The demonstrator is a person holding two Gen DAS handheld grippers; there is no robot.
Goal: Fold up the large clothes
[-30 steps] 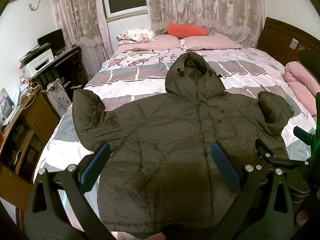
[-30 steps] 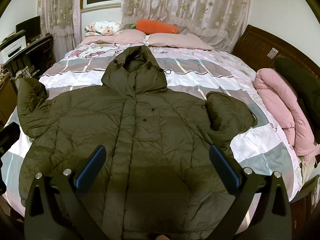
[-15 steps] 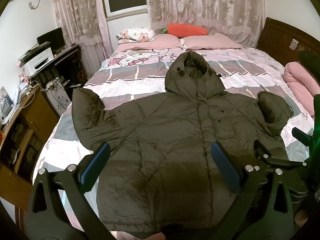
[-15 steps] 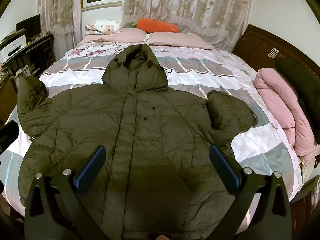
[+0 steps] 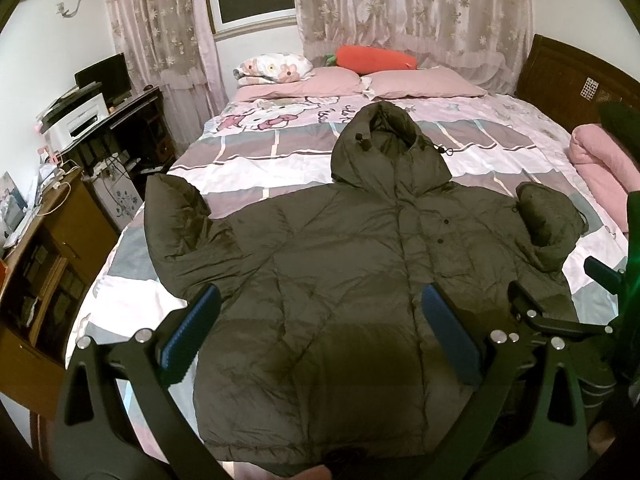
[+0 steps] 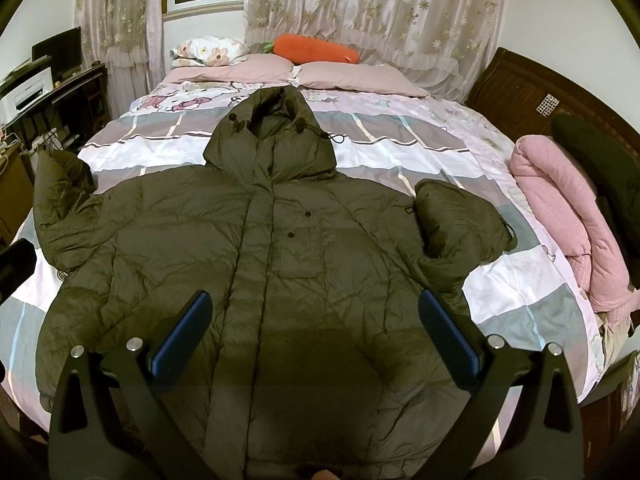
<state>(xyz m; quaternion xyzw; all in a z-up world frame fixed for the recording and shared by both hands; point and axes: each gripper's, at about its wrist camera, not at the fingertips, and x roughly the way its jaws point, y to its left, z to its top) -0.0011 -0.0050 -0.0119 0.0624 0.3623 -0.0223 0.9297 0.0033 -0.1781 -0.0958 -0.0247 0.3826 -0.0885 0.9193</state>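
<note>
A large olive-green hooded puffer jacket (image 5: 340,280) lies spread front-up on the bed, hood toward the pillows; it also shows in the right wrist view (image 6: 280,260). Its left sleeve (image 5: 176,216) bends up near the bed's left edge. Its right sleeve (image 6: 460,216) is folded back on itself. My left gripper (image 5: 320,328) is open and empty, held above the jacket's lower part. My right gripper (image 6: 312,324) is open and empty, also above the lower part; it shows in the left wrist view (image 5: 560,316) at the right.
The bed (image 6: 400,136) has a pink and grey patterned cover, pink pillows (image 5: 420,80) and a carrot-shaped cushion (image 6: 316,48) at the head. A rolled pink blanket (image 6: 560,208) lies at the right edge. A desk with a printer (image 5: 80,120) and a wooden cabinet (image 5: 48,260) stand left.
Both grippers stay open and nearly still; the view shifts only slightly. The jacket has not moved.
</note>
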